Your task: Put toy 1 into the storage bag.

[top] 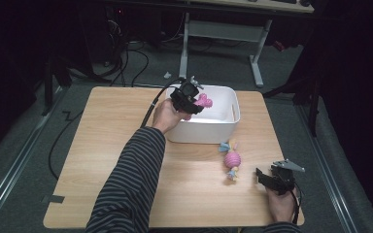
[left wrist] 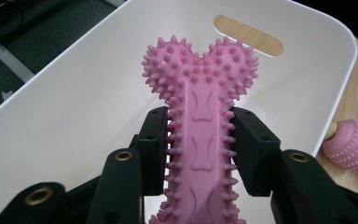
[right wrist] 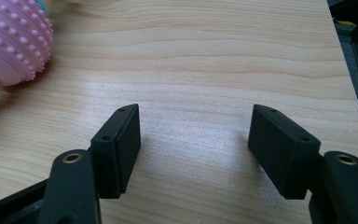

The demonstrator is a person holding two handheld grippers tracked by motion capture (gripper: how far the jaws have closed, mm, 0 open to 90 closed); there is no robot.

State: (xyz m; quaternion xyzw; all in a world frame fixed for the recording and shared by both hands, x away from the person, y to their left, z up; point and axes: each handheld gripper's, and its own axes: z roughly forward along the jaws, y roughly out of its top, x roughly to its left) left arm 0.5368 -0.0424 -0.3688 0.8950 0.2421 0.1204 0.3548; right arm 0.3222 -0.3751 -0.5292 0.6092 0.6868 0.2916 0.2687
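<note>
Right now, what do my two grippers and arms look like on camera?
Both the left gripper and the right gripper are black, with blocky rectangular jaws and brass-ringed holes. The right carries a grey three-cornered plate. A black cable trails from each. The left arm wears a dark, thin-striped sleeve.

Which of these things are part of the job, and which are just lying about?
In the job: pink spiky bone toy, clamped in the left gripper; white bin beneath it.

Lying about: pink ball toy on the table; open, empty right gripper.

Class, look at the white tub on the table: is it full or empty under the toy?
Empty. The white tub shows only bare inner walls and floor around the pink bone toy, which the left gripper holds above it.
</note>
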